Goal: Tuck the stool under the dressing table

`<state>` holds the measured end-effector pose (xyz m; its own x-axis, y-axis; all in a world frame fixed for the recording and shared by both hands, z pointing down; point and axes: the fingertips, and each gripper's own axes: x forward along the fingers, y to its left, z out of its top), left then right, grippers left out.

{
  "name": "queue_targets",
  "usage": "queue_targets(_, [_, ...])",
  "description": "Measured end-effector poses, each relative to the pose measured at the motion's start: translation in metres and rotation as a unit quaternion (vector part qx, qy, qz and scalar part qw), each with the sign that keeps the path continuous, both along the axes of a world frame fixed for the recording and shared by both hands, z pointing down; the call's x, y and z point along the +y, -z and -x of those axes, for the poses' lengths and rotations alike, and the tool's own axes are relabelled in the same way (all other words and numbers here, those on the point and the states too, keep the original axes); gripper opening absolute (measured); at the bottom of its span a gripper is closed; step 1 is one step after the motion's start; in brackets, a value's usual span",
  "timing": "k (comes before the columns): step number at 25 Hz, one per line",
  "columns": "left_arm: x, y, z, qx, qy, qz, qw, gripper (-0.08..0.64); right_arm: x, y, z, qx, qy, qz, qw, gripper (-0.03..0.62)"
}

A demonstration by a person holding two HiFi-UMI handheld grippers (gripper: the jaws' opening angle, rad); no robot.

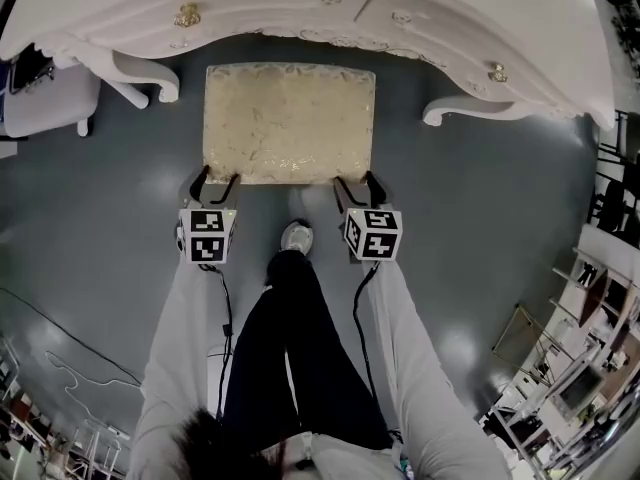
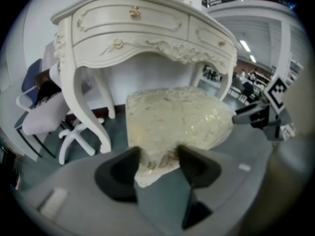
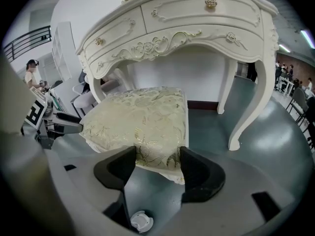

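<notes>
The stool (image 1: 289,118), w/ a cream-and-gold patterned cushion top, stands on the grey-blue floor (image 1: 100,228) directly in front of the white dressing table (image 1: 300,3). It lines up w/ the gap between the two curved front legs, and its far edge is near the table's carved front. Nearly the whole seat shows from above in the head view. The left tool (image 1: 216,180) is at the stool's near left corner and the right tool (image 1: 352,181) at the near right corner, both at about the same level along the near edge. In the left gripper view the left tool (image 2: 156,156) has its jaws fairly wide, w/ the cushion corner of the stool (image 2: 172,117) filling the gap and the fabric touching both black pads. The right gripper view shows the same: the right tool (image 3: 156,163) has jaws set wide on the near edge of the stool (image 3: 142,117), cloth pressed against each pad. Each tool's view also catches the other tool at the far corner (marker cube and all). The person stands just behind the stool, one shoe (image 1: 297,236) on the floor between the two tools. Gold knobs show on the table's drawer fronts (image 3: 197,23). A pale chair (image 2: 39,117) sits off to the table's left side (image 2: 138,28).
</notes>
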<state>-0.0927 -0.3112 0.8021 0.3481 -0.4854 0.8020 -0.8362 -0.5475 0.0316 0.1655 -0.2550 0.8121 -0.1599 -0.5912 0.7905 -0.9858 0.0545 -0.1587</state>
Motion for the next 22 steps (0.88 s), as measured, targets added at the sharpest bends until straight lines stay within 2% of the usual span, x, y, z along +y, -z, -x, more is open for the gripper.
queue_targets(7, [-0.031,0.001,0.001,-0.007,-0.003,-0.001,1.0,0.264,-0.028,0.001,0.002,0.002,-0.007,0.001,1.0,0.286])
queue_targets(15, [-0.062,-0.002,-0.015,0.014,-0.008,-0.01,0.9998,0.264,-0.062,-0.002,-0.014,0.012,-0.012,-0.003,1.0,0.287])
queue_targets(18, [-0.069,-0.001,-0.018,0.024,-0.007,-0.021,0.9995,0.264,-0.071,-0.001,-0.018,0.015,-0.012,-0.002,1.0,0.287])
queue_targets(22, [-0.101,0.0,-0.016,0.018,-0.004,-0.039,0.9991,0.262,-0.097,-0.002,-0.016,0.013,-0.025,-0.008,1.0,0.286])
